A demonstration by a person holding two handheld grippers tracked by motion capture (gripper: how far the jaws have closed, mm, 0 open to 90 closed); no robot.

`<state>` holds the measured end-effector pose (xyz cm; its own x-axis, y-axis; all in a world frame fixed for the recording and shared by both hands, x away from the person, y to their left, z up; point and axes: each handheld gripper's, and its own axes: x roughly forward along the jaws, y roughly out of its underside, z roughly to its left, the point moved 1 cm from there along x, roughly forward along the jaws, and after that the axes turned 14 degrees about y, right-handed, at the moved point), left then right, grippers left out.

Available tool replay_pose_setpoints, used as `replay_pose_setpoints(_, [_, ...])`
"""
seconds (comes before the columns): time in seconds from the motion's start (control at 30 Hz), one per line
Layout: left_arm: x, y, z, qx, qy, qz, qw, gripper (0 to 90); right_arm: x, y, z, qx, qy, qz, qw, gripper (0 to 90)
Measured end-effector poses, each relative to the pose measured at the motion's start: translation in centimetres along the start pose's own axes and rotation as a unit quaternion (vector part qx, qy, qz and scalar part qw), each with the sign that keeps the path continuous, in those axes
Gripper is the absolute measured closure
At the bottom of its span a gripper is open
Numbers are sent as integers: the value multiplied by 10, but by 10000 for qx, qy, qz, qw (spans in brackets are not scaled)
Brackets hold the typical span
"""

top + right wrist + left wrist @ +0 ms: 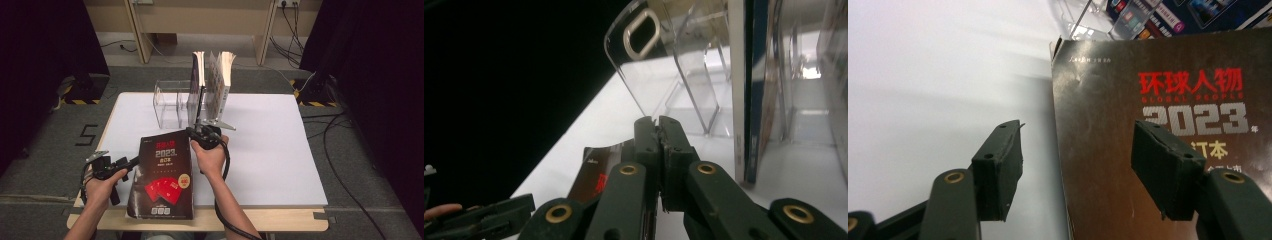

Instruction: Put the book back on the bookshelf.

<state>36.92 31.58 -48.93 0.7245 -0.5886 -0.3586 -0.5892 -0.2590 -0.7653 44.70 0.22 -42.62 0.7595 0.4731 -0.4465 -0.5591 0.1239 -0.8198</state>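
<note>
Dark-covered 2023 magazine point(162, 177) lies flat at the table's point(270, 150) near edge, its far corner pinched by the right gripper point(199, 134), jaws pressed together; the left gripper point(134, 162) stands spread beside its left edge. Shelving it in the clear rack point(172, 102) beside two standing books point(212, 85) looks still ahead.

A dark book point(162, 175) lies flat on the white surface point(270, 150) between the left tongs point(131, 163) and right tongs point(200, 129); more books point(220, 85) stand in a clear rack point(170, 102).

floor: grey carpet point(60, 145) | sides: black curtains point(45, 45) | rear: wooden frame point(200, 15) | cables point(340, 145) on floor
</note>
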Motion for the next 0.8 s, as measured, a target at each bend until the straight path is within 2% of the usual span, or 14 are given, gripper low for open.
replay_pose_setpoints(0.37, [2,-5,-12,123,218,-60,9997,373,-22,-40,14,-213,5,-699,9973,885])
replay_pose_setpoints(0.5, [2,-8,-16,191,275,-109,9994,373,-29,-55,24,-335,18,-973,9947,885])
replay_pose_setpoints(0.6, [2,-9,-18,220,292,-114,9993,373,-32,-62,28,-329,1,-1099,9934,885])
replay_pose_setpoints(0.8, [1,-10,-18,221,299,-129,9992,375,-41,-80,40,-339,41,-1488,9883,885])
